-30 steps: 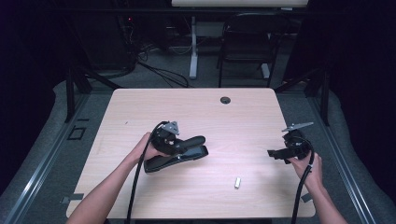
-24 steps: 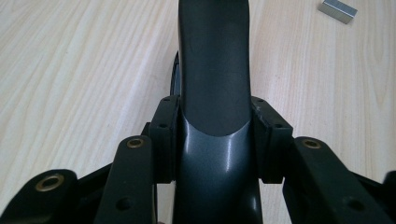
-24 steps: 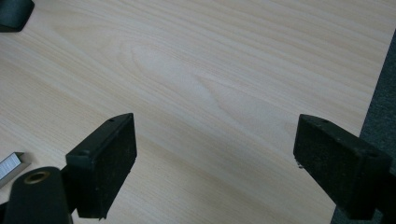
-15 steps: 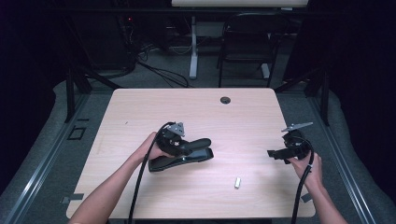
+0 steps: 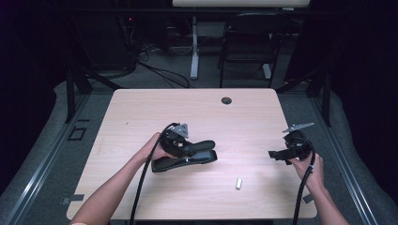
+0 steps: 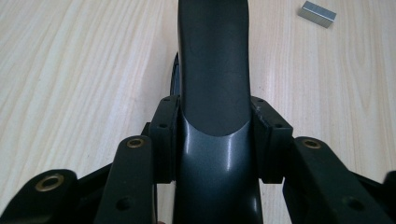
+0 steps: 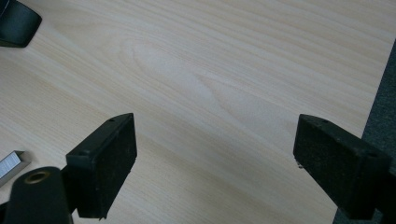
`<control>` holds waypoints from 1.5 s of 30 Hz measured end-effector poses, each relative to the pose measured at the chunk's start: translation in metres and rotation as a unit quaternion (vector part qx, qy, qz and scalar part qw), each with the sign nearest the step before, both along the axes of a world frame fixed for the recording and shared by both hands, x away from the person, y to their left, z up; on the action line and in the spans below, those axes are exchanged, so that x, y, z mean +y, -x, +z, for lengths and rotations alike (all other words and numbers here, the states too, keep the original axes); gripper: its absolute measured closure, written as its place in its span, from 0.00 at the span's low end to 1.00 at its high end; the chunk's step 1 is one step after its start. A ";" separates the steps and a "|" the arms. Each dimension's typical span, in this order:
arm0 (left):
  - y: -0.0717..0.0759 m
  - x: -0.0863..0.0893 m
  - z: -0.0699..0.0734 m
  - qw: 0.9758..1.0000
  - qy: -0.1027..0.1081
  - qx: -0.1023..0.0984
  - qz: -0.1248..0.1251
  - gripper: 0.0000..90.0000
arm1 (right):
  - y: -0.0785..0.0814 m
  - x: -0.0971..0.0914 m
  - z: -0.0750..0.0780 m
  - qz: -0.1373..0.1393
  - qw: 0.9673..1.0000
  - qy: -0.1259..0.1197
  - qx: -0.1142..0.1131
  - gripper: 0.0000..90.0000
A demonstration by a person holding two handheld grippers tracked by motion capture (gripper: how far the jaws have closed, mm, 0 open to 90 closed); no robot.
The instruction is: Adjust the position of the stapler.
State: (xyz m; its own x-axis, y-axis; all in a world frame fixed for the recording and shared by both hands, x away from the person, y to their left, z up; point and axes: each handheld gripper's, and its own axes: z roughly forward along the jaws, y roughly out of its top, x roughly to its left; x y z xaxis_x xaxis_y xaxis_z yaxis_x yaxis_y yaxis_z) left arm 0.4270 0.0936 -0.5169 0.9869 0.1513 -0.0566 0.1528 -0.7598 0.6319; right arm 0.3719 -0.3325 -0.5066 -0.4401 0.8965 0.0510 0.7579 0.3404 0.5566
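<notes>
A black stapler [image 5: 202,153] lies a little left of the middle of the wooden table [image 5: 197,117]. My left gripper [image 5: 187,149] is shut on its upper arm, with a jaw pressed to each side of the dark arm [image 6: 214,65] in the left gripper view. A small silver strip of staples [image 5: 238,183] rests on the table to the front right of the stapler; it is also at the staples [image 6: 317,11] and staples [image 7: 10,164]. Near the table's right edge my right gripper [image 5: 274,153] is open with nothing between its pads [image 7: 109,154]. The stapler's tip [image 7: 16,23] shows at the top left.
A round cable hole [image 5: 226,100] sits near the table's far edge. Behind the table stand a chair [image 5: 248,42] and desk legs with cables on the floor. The table's right edge [image 7: 380,88] runs just beside my right gripper.
My left gripper has shifted the stapler slightly to the right, toward the table's middle. The right gripper has stayed where it was, still open.
</notes>
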 end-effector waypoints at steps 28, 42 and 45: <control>0.012 0.016 0.000 0.998 0.004 0.015 0.057 0.59 | 0.005 -0.002 0.003 0.004 1.000 -0.001 0.000 0.14; 0.000 0.012 -0.003 0.999 0.019 0.000 -0.038 0.62 | 0.004 -0.001 0.000 0.006 1.000 0.000 0.004 0.15; -0.001 0.009 -0.003 0.998 0.019 -0.001 -0.057 0.62 | 0.004 -0.002 0.000 0.004 1.000 -0.003 0.004 0.15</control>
